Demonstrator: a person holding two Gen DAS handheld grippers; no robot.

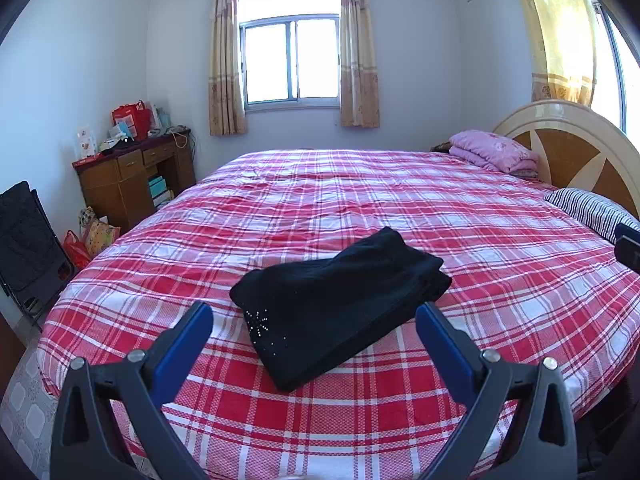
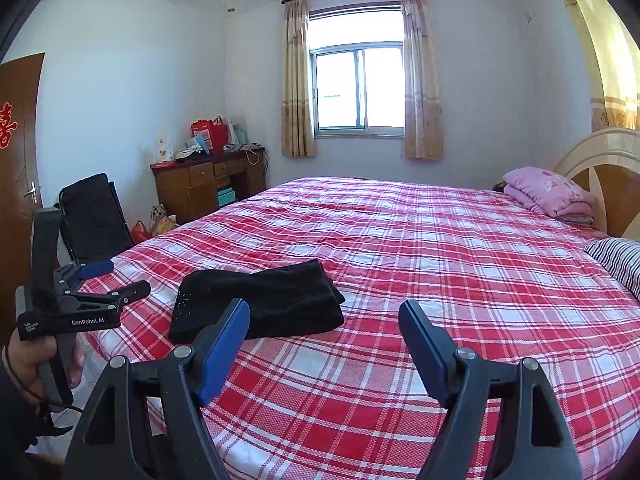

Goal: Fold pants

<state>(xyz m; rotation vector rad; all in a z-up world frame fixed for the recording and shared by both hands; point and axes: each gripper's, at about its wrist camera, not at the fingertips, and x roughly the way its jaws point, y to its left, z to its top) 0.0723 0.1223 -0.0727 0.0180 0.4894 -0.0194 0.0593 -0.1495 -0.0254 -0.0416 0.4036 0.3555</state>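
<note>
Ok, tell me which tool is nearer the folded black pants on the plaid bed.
Left. The left tool hangs open right at the folded black pants, framing their near edge. The right tool is open too, offset to their right.

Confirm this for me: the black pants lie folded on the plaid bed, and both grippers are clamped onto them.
One thing is off. The pants do lie folded on the bed, but neither gripper holds them. The left wrist view shows the left gripper with jaws open, short of the cloth; the right wrist view shows the right gripper open too.
</note>
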